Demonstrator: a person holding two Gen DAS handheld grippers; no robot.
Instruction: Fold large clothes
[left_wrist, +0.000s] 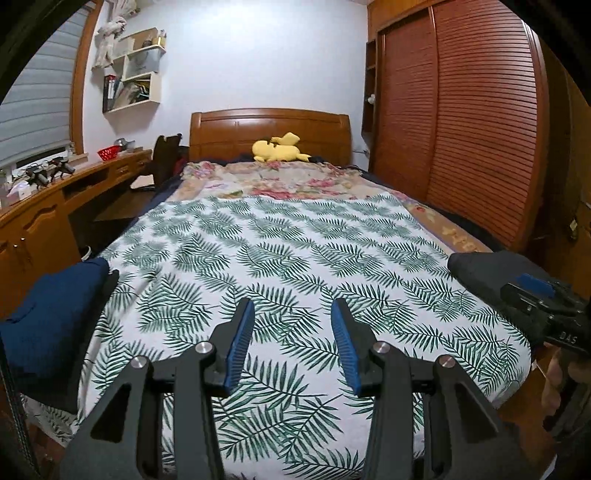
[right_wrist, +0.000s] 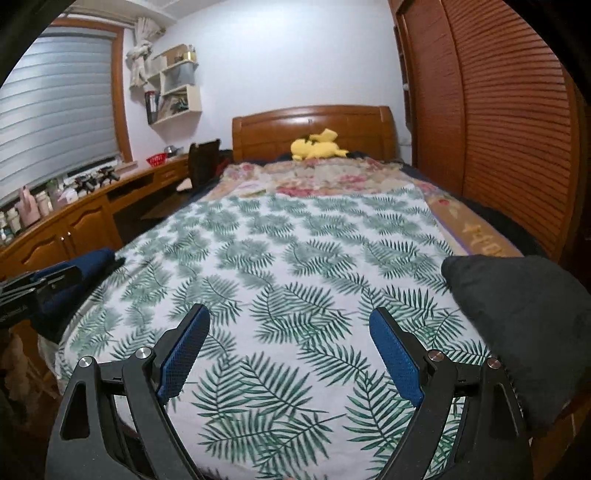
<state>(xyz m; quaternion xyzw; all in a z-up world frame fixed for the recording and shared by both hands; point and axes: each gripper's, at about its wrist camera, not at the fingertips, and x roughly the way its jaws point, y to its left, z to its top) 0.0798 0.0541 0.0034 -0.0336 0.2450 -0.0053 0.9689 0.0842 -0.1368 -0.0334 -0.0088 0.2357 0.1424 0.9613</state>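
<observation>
Both grippers, left (left_wrist: 292, 314) and right (right_wrist: 290, 325), hover with jaws open and empty above the bed (left_wrist: 295, 236). The blue garment (left_wrist: 48, 314) and dark garment (right_wrist: 524, 325) sit near the edges, so a careless grab could drag either off.

My left camera cuts the navy garment (left_wrist: 51, 314) off at nine o'clock, and the right gripper (left_wrist: 546, 310) runs out at three o'clock. On my right camera the dark grey garment (right_wrist: 524, 332) is cropped at three o'clock. Bottles (right_wrist: 22, 218) on the surface (right_wrist: 92, 206) are too blurred to read.
</observation>
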